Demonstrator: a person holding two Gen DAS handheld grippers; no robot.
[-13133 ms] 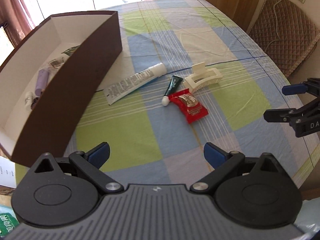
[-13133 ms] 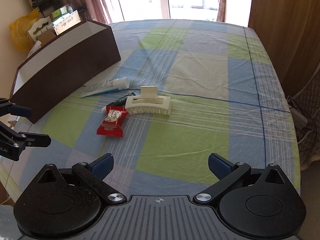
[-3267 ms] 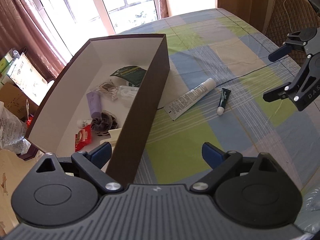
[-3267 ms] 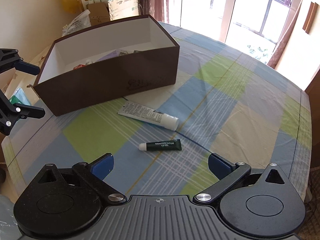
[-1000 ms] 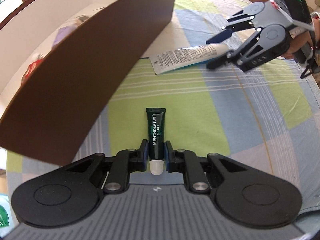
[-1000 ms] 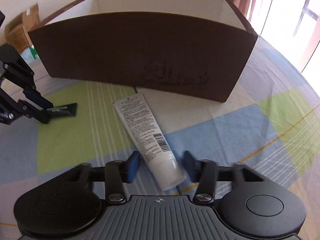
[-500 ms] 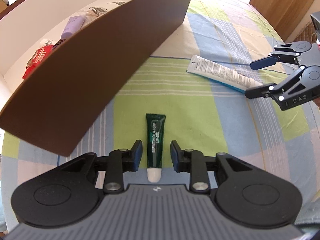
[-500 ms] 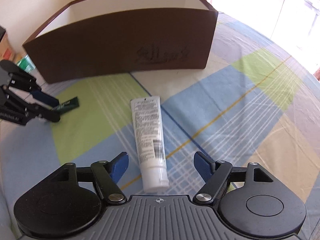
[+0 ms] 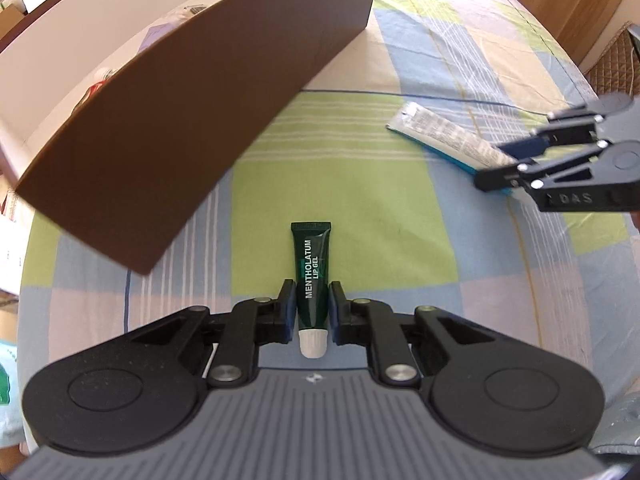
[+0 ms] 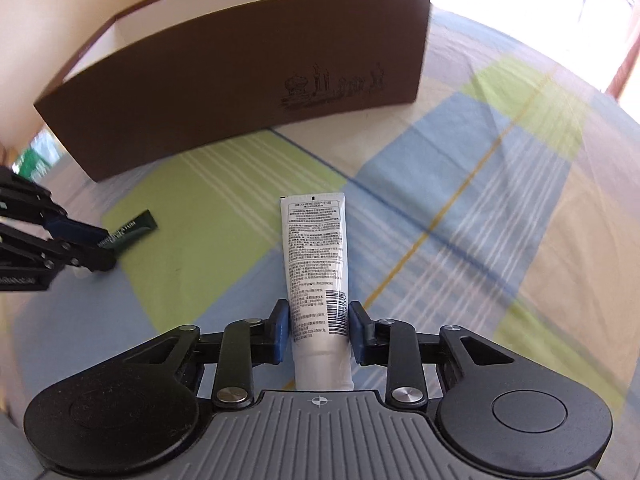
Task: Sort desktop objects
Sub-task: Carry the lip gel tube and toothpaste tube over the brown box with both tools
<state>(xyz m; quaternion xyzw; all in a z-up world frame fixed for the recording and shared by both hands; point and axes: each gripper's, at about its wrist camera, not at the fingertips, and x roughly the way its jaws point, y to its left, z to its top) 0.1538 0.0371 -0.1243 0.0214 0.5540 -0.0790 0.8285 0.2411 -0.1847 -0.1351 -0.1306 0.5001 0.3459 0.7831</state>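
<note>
A dark green lip gel tube [image 9: 312, 264] with a white cap points away from me, and my left gripper [image 9: 312, 308] is shut on its cap end. The right wrist view shows the same tube [image 10: 130, 228] at the far left, in the left gripper [image 10: 80, 248]. My right gripper [image 10: 318, 332] is shut on the cap end of a white printed tube [image 10: 316, 248]. That white tube [image 9: 440, 136] and the right gripper [image 9: 504, 164] appear at the right of the left wrist view. The brown box [image 10: 240, 72] stands just beyond both tubes. Whether either tube is off the cloth I cannot tell.
A chequered blue, green and cream tablecloth [image 9: 360, 184] covers the table. The box wall [image 9: 200, 112] rises close on my left, with small items partly visible inside. A wooden panel [image 9: 560, 0] and a quilted chair cushion [image 9: 612, 60] stand past the table's far right edge.
Half a second ago both grippers stood open around their tubes. Now the left has shut on the lip gel tube and the right on the white tube, and the right has moved closer to the box.
</note>
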